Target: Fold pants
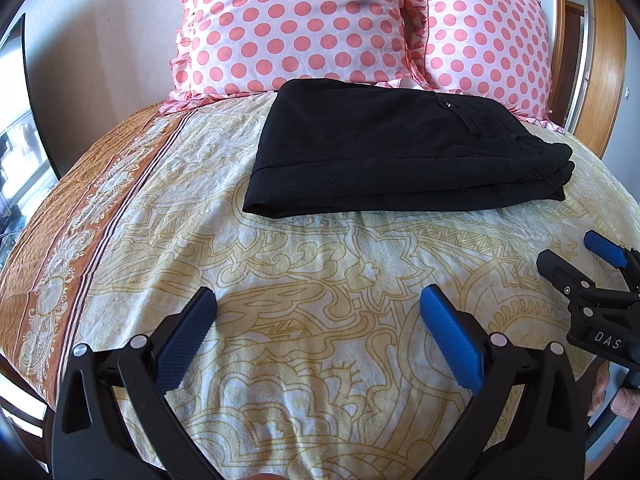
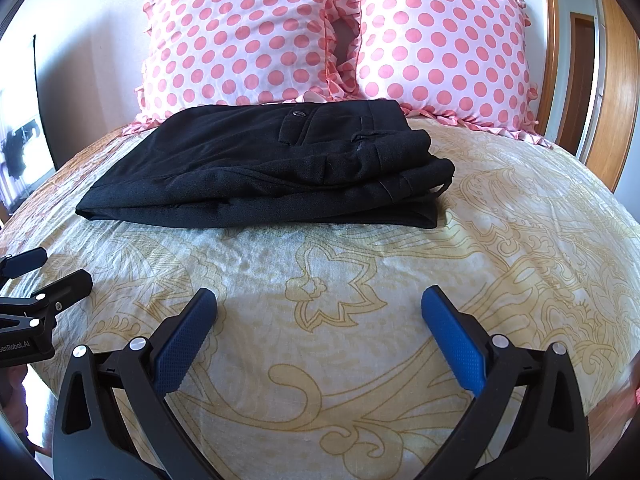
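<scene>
At twelve o'clock, my pants (image 1: 380, 152) lie fully folded; both my left gripper (image 1: 318, 312) and right gripper (image 2: 319, 312) gape wide, empty.

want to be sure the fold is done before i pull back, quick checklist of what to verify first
1. Black fabric pants folded into a compact stack: ok.
2. Stack edges aligned: not ok, waistband end layers sit staggered.
3. Left tongs open and clear of the pants: ok.
4. Right tongs open, holding nothing: ok.
5. Pants resting flat on the cream patterned bedsheet: ok.
6. Pants clear of the pink polka-dot pillows: cannot tell, far edge meets the ruffle.
</scene>
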`<control>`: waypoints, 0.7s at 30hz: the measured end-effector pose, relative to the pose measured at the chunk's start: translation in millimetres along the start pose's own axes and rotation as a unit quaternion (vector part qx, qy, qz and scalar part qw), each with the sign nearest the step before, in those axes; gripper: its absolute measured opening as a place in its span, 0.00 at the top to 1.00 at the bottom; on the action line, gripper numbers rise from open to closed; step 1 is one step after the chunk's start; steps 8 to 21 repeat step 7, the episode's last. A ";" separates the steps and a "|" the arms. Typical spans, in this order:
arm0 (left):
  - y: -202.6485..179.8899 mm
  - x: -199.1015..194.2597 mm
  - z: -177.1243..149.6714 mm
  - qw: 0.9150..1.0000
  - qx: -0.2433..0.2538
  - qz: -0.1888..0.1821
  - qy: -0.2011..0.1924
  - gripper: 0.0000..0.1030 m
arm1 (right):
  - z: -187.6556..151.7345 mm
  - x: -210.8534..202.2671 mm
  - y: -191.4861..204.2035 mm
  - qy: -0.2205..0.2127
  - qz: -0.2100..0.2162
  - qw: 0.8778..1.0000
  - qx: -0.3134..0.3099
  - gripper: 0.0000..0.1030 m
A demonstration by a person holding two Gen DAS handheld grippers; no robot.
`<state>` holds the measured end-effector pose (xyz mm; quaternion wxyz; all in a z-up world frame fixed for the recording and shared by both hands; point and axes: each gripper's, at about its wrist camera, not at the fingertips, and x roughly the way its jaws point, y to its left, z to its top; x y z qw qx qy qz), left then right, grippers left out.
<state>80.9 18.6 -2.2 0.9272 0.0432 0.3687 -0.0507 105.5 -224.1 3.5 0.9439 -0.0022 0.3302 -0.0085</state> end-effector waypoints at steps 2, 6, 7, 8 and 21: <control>0.2 0.1 0.2 1.000 0.000 0.000 0.000 0.02 | -0.1 0.0 0.1 0.000 0.000 1.000 0.000 0.01; -0.4 -0.6 0.1 1.000 0.000 0.000 -0.002 0.02 | -0.4 0.1 0.4 -0.001 0.000 1.000 0.000 0.01; -0.5 -0.9 0.0 1.000 0.001 -0.001 -0.002 0.02 | -0.4 0.1 0.4 -0.001 0.000 1.000 0.000 0.01; -0.5 -0.9 0.0 1.000 0.001 -0.001 -0.002 0.02 | -0.4 0.1 0.4 -0.001 0.000 1.000 0.000 0.01; -0.5 -0.9 0.0 1.000 0.001 -0.001 -0.002 0.02 | -0.4 0.1 0.4 -0.001 0.000 1.000 0.000 0.01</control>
